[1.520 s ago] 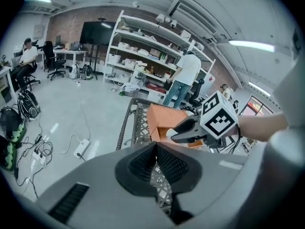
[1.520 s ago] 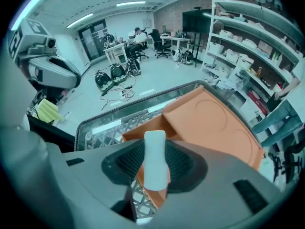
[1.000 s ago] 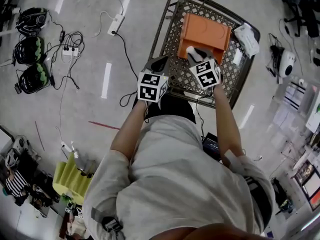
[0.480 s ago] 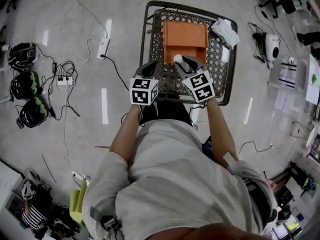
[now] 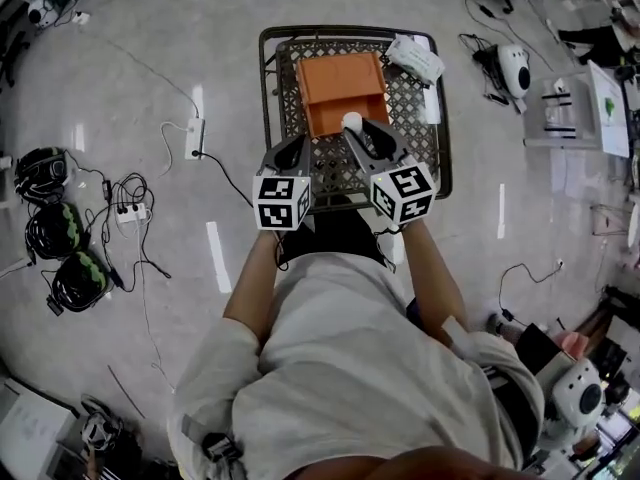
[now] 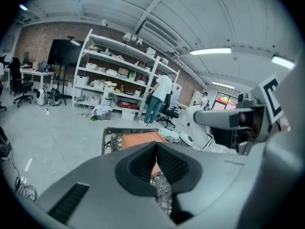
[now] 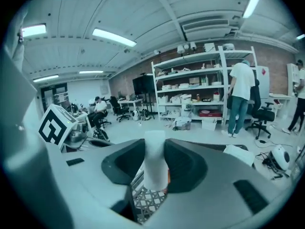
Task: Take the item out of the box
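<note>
Now | right tool [image 7: 155, 149] clamps plain white cylinder [image 7: 155, 163] | left tool [image 6: 155, 161] closed, empty

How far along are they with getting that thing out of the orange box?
Done: the right gripper is clamped on the white item, which looks lifted out of the orange box. In hand: it hangs over the box's near edge, above the cart. The left gripper is shut and empty. Left: carry the item clear and set it down.

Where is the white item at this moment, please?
In the head view, the white item is clamped in the right gripper, at the near edge of the orange box in the wire cart.
</note>
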The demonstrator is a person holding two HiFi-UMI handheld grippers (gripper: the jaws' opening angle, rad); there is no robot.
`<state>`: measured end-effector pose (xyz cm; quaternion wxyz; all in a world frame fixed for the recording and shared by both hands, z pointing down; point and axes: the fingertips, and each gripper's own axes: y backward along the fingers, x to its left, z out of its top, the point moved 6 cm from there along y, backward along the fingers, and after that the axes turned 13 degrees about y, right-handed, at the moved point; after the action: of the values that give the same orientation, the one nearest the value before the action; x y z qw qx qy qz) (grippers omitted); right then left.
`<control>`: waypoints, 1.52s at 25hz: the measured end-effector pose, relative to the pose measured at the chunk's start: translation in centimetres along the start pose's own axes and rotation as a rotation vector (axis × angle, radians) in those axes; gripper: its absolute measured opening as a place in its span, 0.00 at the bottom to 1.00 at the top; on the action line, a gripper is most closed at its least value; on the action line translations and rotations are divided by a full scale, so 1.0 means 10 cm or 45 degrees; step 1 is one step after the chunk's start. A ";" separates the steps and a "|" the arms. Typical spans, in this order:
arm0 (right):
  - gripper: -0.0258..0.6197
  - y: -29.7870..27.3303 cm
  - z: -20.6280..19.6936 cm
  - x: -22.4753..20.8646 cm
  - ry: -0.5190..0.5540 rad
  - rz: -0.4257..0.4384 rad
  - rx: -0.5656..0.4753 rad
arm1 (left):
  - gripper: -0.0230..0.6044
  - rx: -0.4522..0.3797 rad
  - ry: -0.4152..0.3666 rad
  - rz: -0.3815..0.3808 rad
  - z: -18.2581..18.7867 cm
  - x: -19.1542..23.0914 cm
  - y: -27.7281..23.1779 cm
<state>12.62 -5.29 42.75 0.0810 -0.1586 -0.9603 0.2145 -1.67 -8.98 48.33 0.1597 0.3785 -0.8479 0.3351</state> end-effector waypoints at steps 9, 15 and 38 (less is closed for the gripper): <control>0.24 0.62 0.07 0.08 -0.090 -0.233 -0.200 | 0.05 -0.103 -0.133 -0.086 0.12 -0.43 0.22; 0.24 1.00 0.09 0.00 -0.101 -0.266 -0.252 | 0.05 -0.134 -0.252 -0.086 0.11 -0.78 0.30; 0.24 2.79 0.51 -0.44 0.196 -0.424 -0.699 | 0.05 -0.590 -0.372 -0.090 0.27 -2.53 0.95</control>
<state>23.11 15.17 25.55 0.1414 -0.0312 -0.9861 -0.0811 7.95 7.30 28.85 0.1295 0.4055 -0.9023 0.0684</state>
